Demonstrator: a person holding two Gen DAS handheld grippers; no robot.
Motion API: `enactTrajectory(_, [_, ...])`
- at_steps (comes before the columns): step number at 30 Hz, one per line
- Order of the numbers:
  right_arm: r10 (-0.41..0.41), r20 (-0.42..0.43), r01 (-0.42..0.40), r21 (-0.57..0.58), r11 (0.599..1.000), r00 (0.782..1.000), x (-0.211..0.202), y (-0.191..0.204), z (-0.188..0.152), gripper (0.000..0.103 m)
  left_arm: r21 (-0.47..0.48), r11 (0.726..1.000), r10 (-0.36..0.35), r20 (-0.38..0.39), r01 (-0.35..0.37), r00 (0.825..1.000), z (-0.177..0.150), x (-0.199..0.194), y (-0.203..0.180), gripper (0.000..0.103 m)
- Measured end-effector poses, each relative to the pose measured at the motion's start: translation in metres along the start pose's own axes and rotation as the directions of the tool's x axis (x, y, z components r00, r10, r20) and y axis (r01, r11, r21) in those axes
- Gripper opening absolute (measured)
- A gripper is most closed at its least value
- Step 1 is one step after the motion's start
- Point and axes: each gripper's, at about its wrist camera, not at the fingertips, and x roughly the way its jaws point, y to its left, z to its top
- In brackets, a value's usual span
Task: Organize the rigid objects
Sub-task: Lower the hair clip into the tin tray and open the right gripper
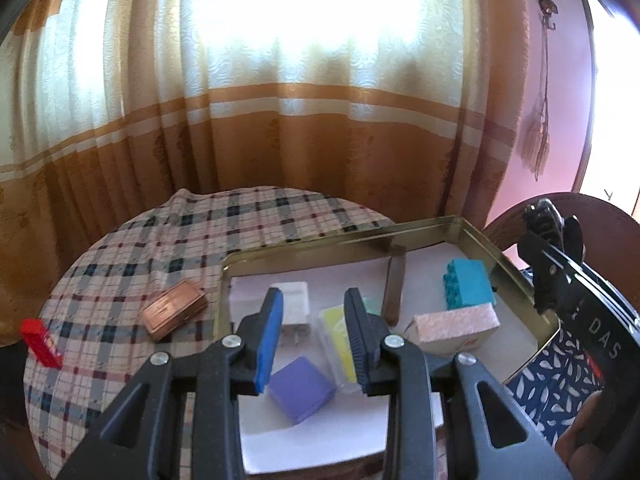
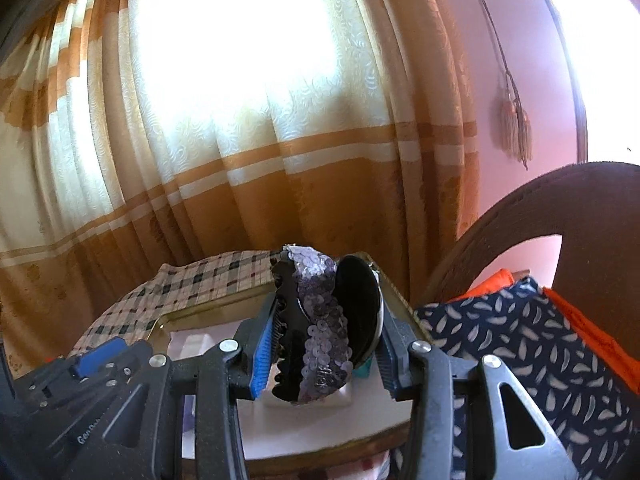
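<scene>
Black plastic arms of the left gripper (image 1: 312,340) framed the near edge of the left wrist view, its blue-padded fingers (image 1: 269,340) spread apart with nothing between them, poised over a gold-rimmed tin (image 1: 304,249) lined with white paper. Just beyond the fingertips lay a purple square block (image 1: 301,393), and past it a yellow piece in clear wrapping (image 1: 340,340) and a white block (image 1: 295,301). Farther right in the tin sat a pink-topped box (image 1: 456,330), with a teal studded brick (image 1: 469,283) behind it and touching it, and a dark flat strip (image 1: 394,285) lying between the two groups. Outside the tin, on the checked cloth of the counter (image 1: 132,256), rested a small copper-coloured case (image 1: 174,309), and near the cloth's left edge stood a red object (image 1: 40,342). In the right wrist view the right gripper (image 2: 320,344) was clamped on a bundle held upright above the tin's right end: a black toothed hair clip (image 2: 286,320), a purple sequinned band (image 2: 320,320) and a round black disc (image 2: 360,308), all pressed together between the pads. A navy cloth with white leaf marks (image 2: 520,352) lay to the right, with a brown curved chair back (image 2: 560,200) behind it. Cream and orange curtains (image 1: 280,100) hung beyond the counter.
</scene>
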Motion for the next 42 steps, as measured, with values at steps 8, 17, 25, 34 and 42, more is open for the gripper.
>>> enactTrajectory(8, [-0.01, 0.008, 0.01, -0.022, 1.0, 1.0, 0.011, -0.002, 0.014, 0.046, 0.005, 1.0, -0.027, -0.006, 0.027, 1.0, 0.015, 0.012, -0.016, 0.031])
enactTrajectory(17, [-0.025, -0.004, 0.025, -0.036, 0.999, 1.0, 0.029, -0.002, 0.025, 0.046, 0.012, 0.999, -0.031, -0.055, 0.031, 0.998, 0.027, 0.032, -0.028, 0.031])
enactTrajectory(25, [-0.025, -0.096, 0.019, -0.06, 0.998, 0.995, 0.058, -0.003, 0.026, 0.046, 0.017, 1.0, -0.017, -0.118, 0.019, 0.993, 0.032, 0.052, -0.033, 0.031])
enactTrajectory(34, [-0.034, -0.174, 0.014, -0.114, 0.993, 0.984, 0.08, 0.004, 0.03, 0.046, 0.005, 1.0, -0.017, -0.206, 0.019, 0.978, 0.031, 0.076, -0.035, 0.031])
enactTrajectory(42, [-0.031, -0.289, -0.011, -0.142, 0.99, 0.957, 0.103, 0.007, 0.024, 0.046, -0.017, 1.0, -0.015, -0.284, 0.01, 0.959, 0.025, 0.096, -0.032, 0.031])
